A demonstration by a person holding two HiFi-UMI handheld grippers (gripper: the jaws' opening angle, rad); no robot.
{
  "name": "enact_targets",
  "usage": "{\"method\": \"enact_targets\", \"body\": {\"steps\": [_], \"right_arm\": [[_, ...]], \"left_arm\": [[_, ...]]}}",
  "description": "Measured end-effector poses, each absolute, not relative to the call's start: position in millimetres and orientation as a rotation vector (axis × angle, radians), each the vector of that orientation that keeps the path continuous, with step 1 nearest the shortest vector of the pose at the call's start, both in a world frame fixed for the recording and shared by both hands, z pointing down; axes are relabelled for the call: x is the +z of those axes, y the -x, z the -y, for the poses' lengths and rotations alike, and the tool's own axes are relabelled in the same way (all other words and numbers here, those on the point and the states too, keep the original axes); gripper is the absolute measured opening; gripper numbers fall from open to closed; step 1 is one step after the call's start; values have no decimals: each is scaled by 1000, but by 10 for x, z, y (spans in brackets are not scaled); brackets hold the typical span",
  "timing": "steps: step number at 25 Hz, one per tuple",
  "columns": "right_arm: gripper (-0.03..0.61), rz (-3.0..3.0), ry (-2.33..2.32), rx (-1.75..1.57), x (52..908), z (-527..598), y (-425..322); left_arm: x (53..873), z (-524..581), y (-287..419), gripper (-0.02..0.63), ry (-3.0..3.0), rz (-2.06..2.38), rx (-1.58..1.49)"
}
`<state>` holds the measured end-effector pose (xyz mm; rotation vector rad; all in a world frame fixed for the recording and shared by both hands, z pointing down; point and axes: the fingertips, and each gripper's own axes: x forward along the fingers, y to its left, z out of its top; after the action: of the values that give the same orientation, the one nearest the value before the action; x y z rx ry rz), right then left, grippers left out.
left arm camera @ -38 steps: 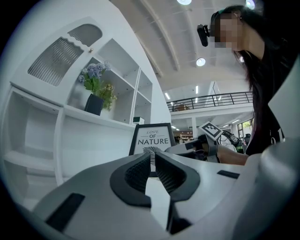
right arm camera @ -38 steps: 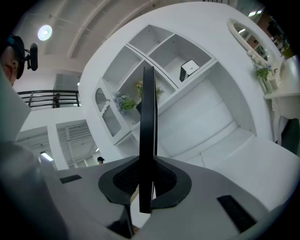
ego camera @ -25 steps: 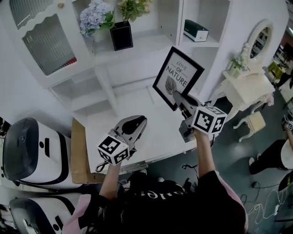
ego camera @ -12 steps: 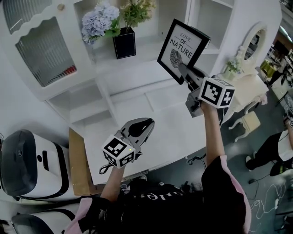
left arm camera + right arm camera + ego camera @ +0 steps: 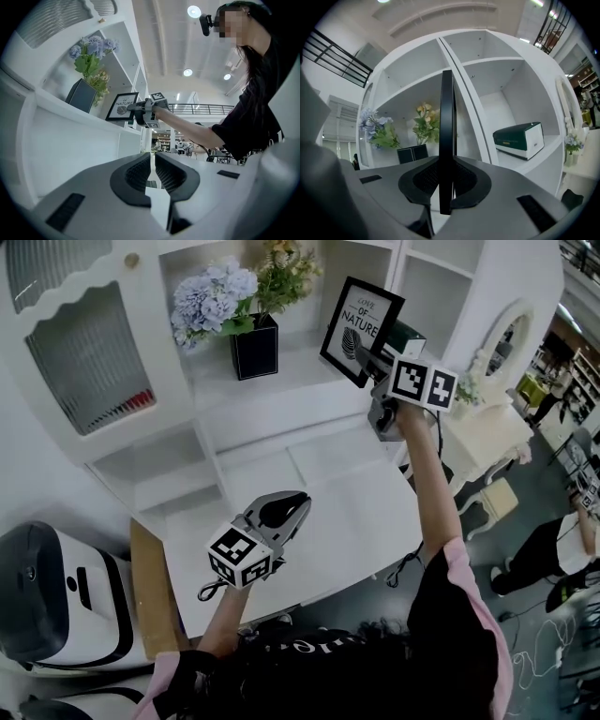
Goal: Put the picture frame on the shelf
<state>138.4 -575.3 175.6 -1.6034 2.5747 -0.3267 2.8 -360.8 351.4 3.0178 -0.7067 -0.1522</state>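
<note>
White desk top (image 5: 337, 502) sits nearest w/ left gripper (image 5: 292, 505) over it, jaws together, empty. Right gripper (image 5: 366, 354) pinches picture frame (image 5: 360, 313) at its bottom edge, upright, just before shelf (image 5: 300, 367). Frame's prob. light, stiff, glass-fronted, so fragile. Edge grip's ok.

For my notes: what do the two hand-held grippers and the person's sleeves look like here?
Both the left gripper and the right gripper have grey bodies with black textured jaw pads, and each carries a white cube bearing black square markers. The person wears a black short-sleeved top with pink at the shoulders.
</note>
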Motion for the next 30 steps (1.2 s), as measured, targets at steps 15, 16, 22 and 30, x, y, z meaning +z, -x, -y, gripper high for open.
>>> {"method": "enact_targets", "body": {"steps": [15, 16, 22, 30], "right_arm": [[75, -2522, 1716, -408, 1994, 6424, -1362], [75, -2524, 1717, -413, 1999, 6467, -1348], [75, -2500, 1698, -445, 2004, 6663, -1267], [75, -2484, 1743, -424, 2005, 6784, -1177]], "left_arm": [[3611, 3736, 122, 40, -2991, 716, -123], [3610, 3750, 142, 40, -2990, 719, -124], [3654, 3800, 211, 40, -2980, 726, -109], [3687, 3829, 250, 40, -2967, 746, -113]]}}
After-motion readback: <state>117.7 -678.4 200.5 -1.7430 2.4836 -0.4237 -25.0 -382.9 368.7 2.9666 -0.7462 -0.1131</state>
